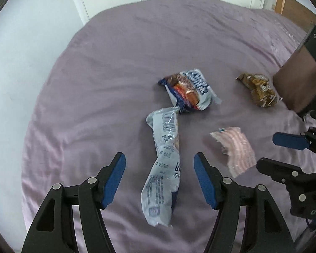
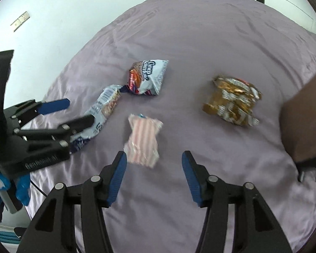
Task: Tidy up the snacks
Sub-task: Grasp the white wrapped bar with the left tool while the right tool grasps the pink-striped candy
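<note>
Reach step: left gripper spread wide over long silver packet on bed; right gripper spread, empty. Next, I judge: lower and close.

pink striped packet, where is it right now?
On the purple bedsheet, the pink striped packet lies just ahead of the open right gripper, right of the long white wrapper.

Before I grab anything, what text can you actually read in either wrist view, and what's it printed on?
"Oidon", uncertain: black edge of the brown box.
"DAS", cut off: body of the right gripper.
Large white logo on the blue-and-white snack bag: distorted, not readable.
Fine print on the long white wrapper: too small.
Embossed lettering on the left gripper body: blurred.
Brown snack bag and pink striped packet: nothing legible.
</note>
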### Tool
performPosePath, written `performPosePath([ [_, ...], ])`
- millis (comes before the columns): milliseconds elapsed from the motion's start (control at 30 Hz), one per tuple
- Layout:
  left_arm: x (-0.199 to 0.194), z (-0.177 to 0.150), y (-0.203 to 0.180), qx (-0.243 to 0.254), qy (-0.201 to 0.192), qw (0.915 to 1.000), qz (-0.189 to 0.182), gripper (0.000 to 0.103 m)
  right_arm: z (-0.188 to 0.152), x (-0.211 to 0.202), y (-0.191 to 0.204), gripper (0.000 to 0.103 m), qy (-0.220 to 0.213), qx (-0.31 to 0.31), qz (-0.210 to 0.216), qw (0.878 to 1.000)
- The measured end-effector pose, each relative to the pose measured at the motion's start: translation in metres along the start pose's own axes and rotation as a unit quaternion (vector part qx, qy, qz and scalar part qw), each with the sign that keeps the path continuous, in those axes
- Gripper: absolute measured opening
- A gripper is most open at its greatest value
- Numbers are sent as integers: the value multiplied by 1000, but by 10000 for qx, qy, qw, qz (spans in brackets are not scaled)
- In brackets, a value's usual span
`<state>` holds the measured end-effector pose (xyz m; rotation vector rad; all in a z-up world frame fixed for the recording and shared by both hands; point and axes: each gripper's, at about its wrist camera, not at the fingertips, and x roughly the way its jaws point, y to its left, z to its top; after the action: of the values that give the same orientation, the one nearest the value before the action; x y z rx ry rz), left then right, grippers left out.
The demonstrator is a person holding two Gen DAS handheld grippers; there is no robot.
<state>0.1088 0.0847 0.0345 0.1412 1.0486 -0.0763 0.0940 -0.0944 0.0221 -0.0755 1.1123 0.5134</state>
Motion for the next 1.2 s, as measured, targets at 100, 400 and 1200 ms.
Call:
performPosePath([
  [100,11,0,3,-15,99,9999,-85,61,6,11,5,30,72,-14,-2,10000],
  [400,30,4,9,37,236,9994,-266,61,18,42,10,30,284,53,17,9996],
  [1200,32,5,10,-146,260,9990,-329,18,20,30,-2,0,188,-101,342,9992],
])
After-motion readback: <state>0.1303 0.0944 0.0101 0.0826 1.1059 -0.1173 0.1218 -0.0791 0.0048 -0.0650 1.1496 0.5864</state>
